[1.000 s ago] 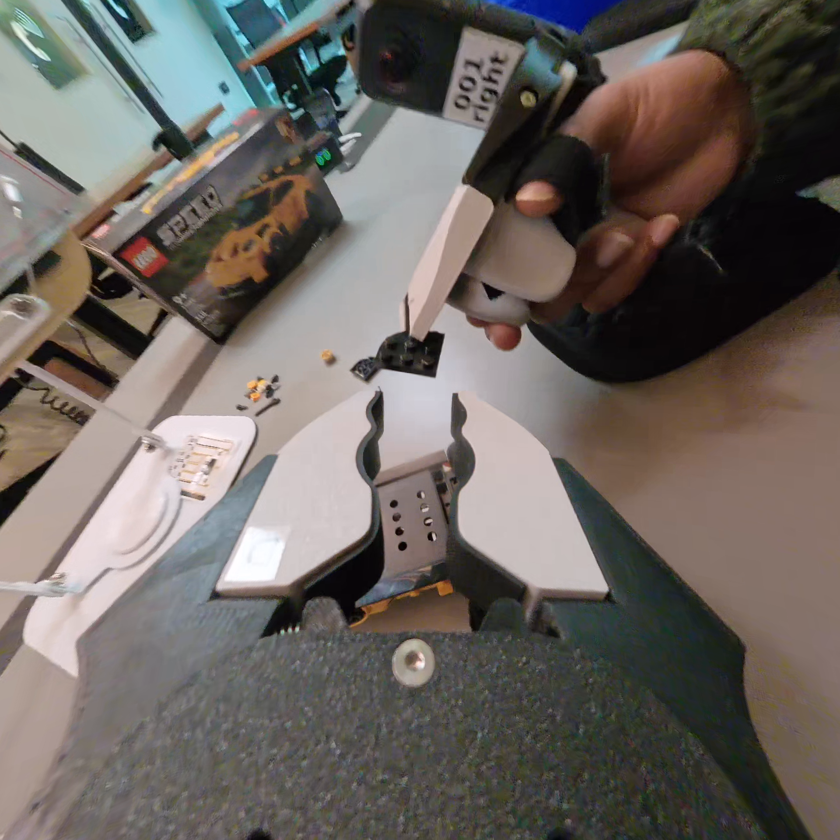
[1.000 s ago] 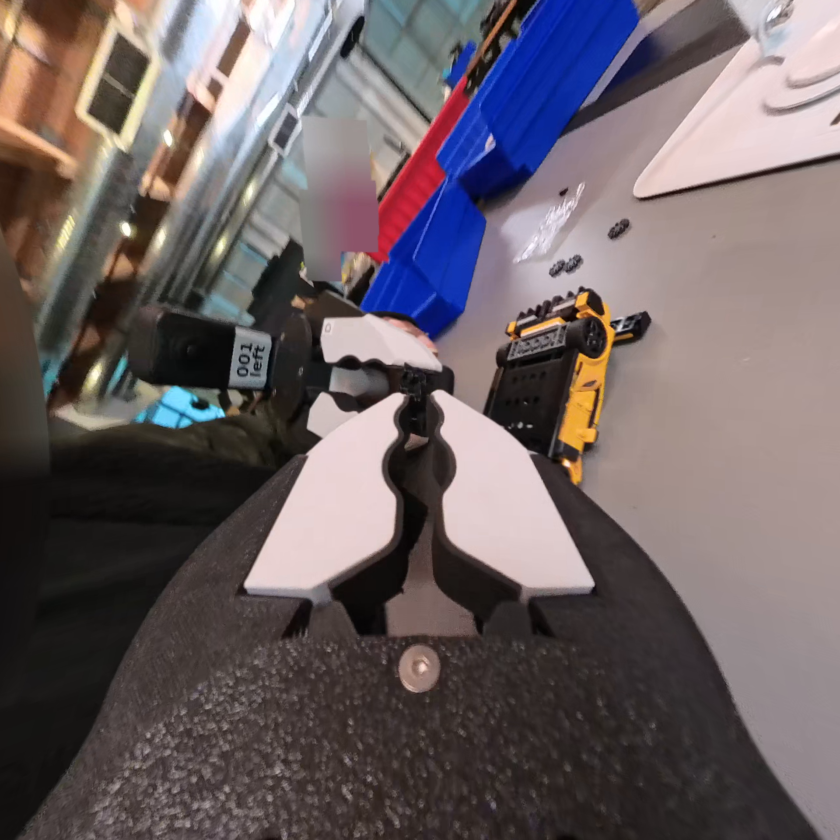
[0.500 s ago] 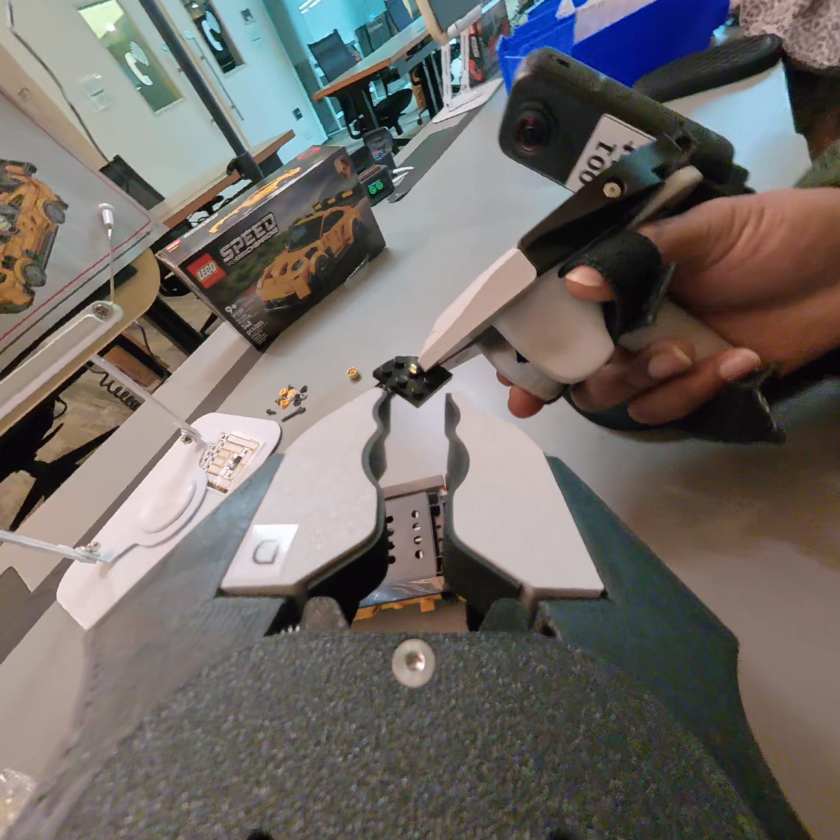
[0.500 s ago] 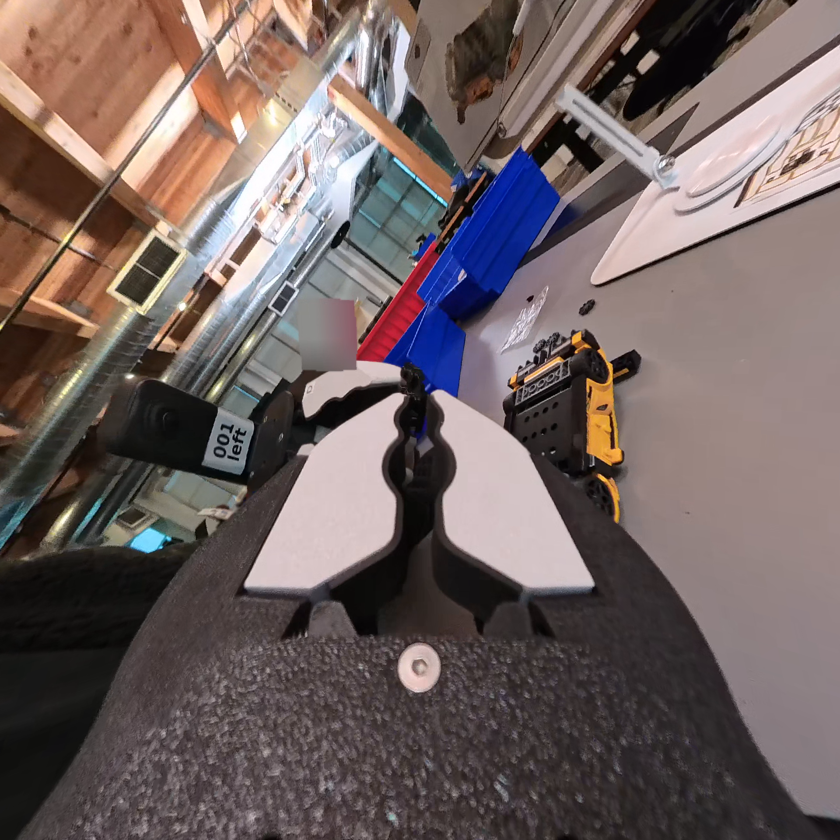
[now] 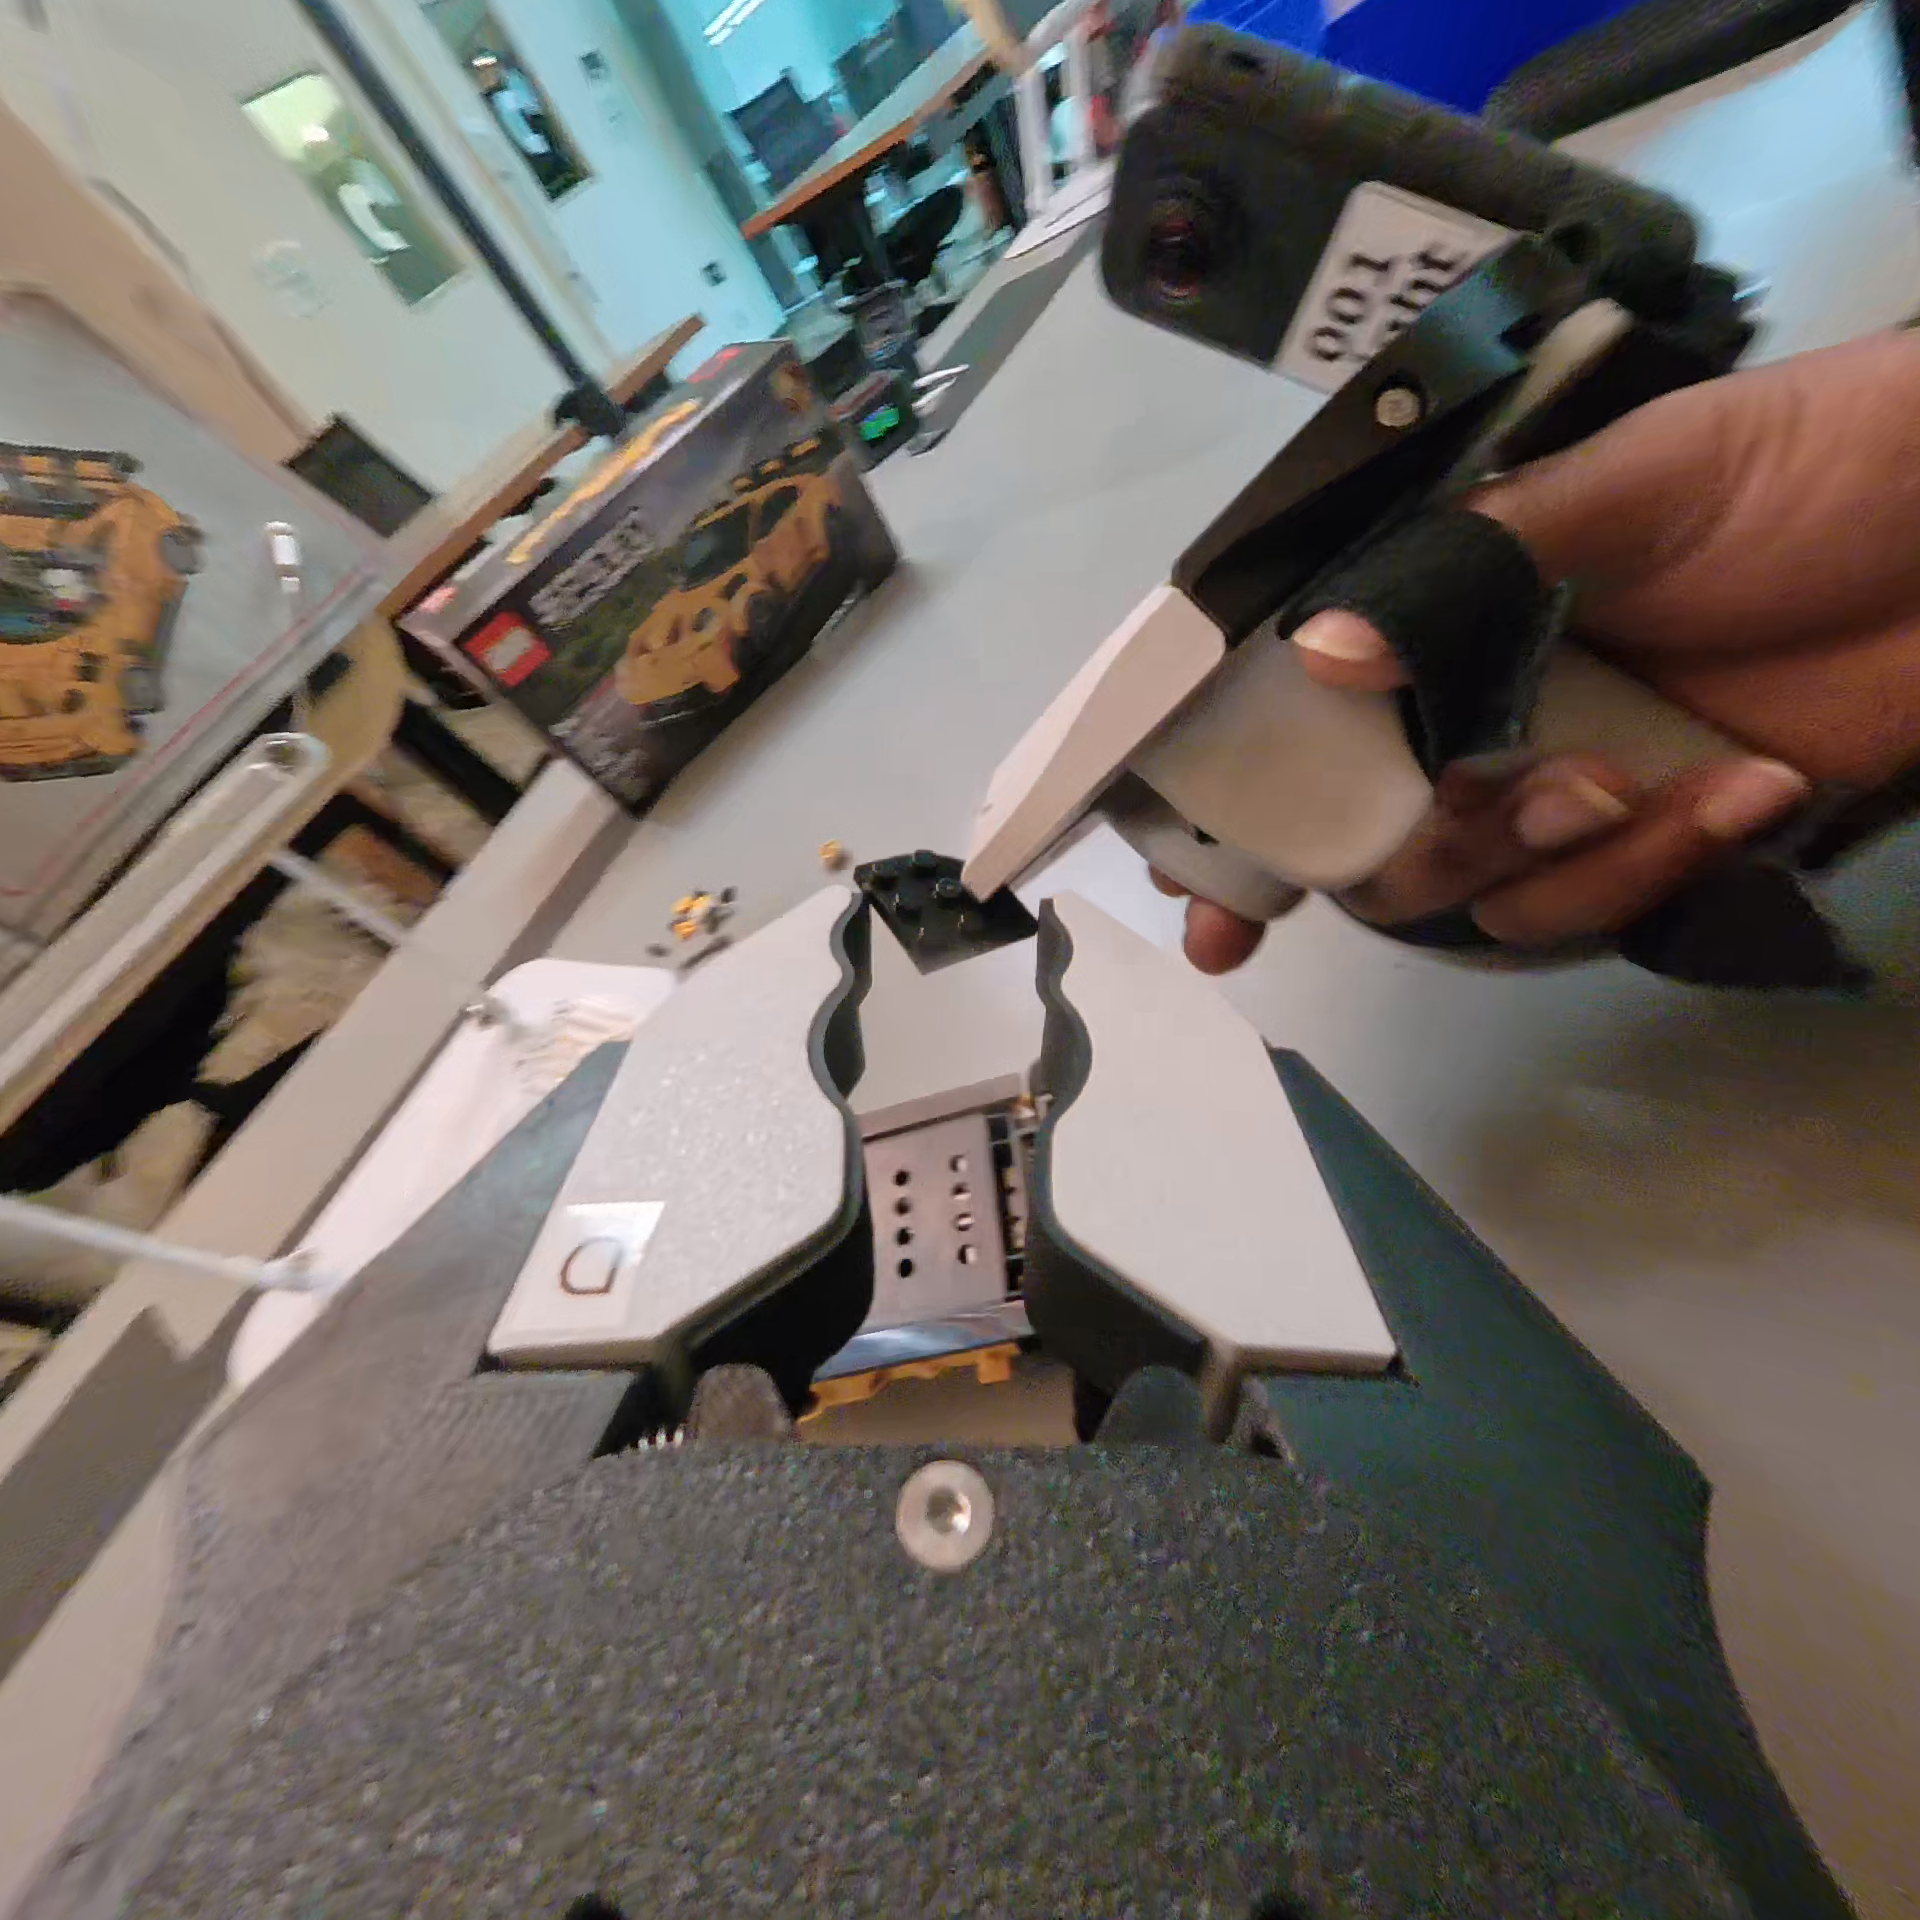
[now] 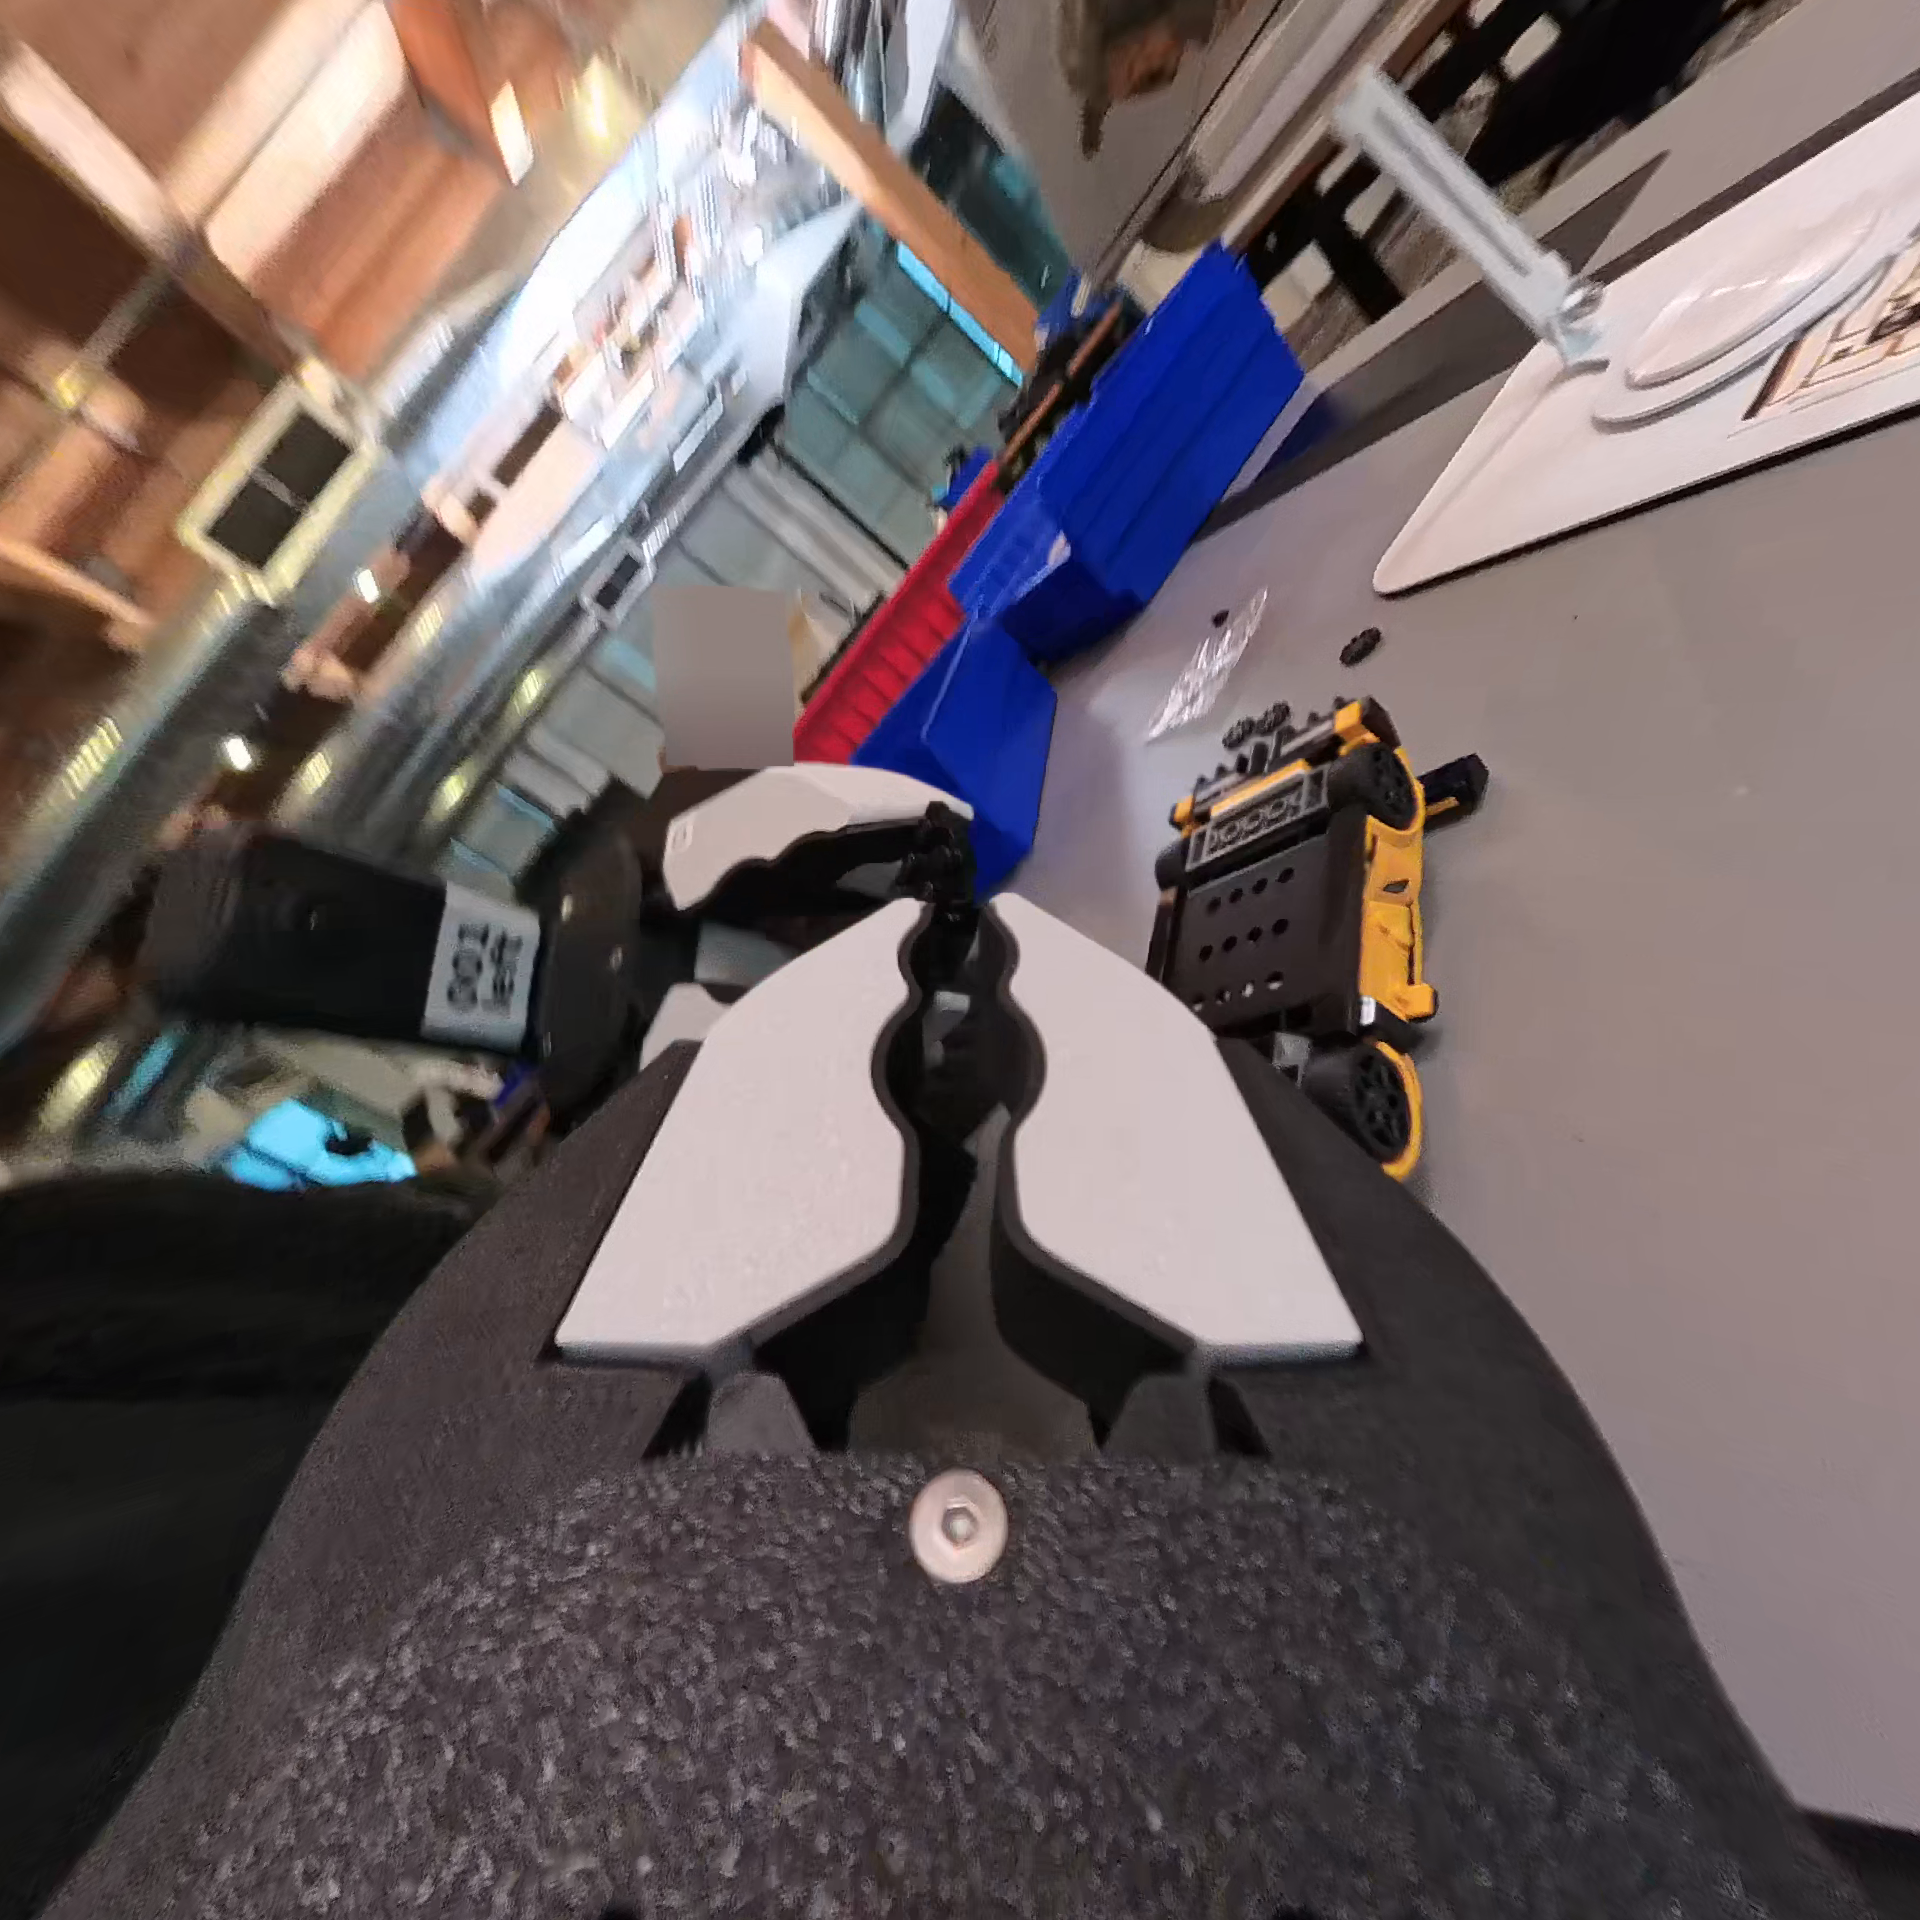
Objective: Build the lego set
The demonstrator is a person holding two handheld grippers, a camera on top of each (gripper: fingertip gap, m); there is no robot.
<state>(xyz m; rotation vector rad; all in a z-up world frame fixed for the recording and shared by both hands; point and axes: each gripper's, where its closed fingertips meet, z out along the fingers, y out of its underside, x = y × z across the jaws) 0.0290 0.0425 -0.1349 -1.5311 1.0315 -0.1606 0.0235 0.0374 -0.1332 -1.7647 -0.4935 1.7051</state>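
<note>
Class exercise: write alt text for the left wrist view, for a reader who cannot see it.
A hand-held right gripper pinches a small black studded plate by one edge, holding it at the tips of the open left gripper. Below, between the left fingers, lies the yellow car model, underside up. Behind, on the grey table, stand the set's box and a few loose pieces.

Two tools, one black plate, one yellow car, one set box.
</note>
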